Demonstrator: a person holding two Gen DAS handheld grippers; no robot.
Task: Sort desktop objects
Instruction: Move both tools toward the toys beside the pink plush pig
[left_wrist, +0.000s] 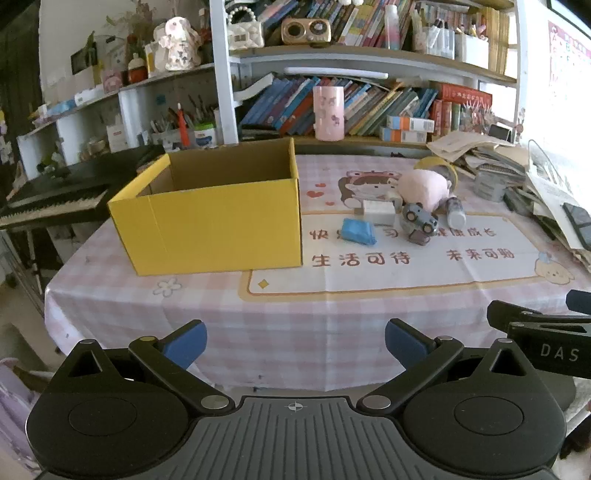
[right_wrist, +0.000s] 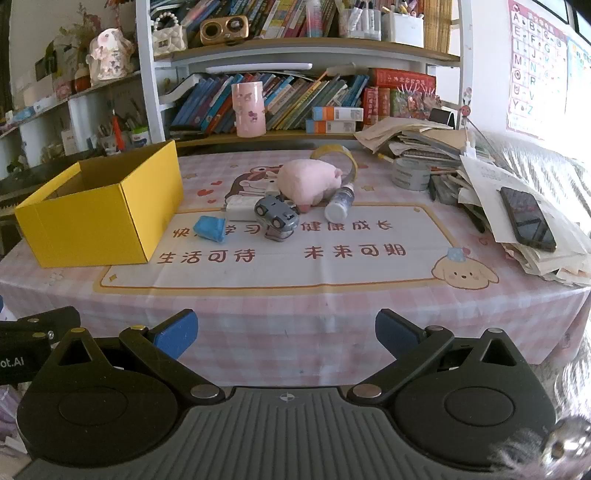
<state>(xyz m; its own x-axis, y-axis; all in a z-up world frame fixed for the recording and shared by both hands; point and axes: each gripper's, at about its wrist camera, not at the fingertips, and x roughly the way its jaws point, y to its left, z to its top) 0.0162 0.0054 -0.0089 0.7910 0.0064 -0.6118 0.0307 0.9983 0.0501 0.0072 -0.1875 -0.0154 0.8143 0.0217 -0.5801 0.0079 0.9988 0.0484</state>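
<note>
An open yellow cardboard box (left_wrist: 214, 225) (right_wrist: 99, 218) stands on the left of the pink checked table. Right of it lies a cluster: a blue packet (left_wrist: 357, 231) (right_wrist: 210, 228), a grey toy car (left_wrist: 419, 218) (right_wrist: 277, 213), a white block (left_wrist: 378, 211) (right_wrist: 240, 204), a pink plush pig (left_wrist: 424, 190) (right_wrist: 308, 181), a small bottle on its side (left_wrist: 455, 213) (right_wrist: 340, 203) and a yellow tape roll (left_wrist: 441, 164) (right_wrist: 338, 155). My left gripper (left_wrist: 295, 343) and right gripper (right_wrist: 286, 334) are both open and empty, before the table's near edge.
A stack of papers and books with a black phone (right_wrist: 526, 218) fills the table's right side. A grey tape roll (right_wrist: 410, 173) lies beside it. A bookshelf with a pink cup (right_wrist: 250, 109) stands behind. A keyboard piano (left_wrist: 55, 199) stands left of the table.
</note>
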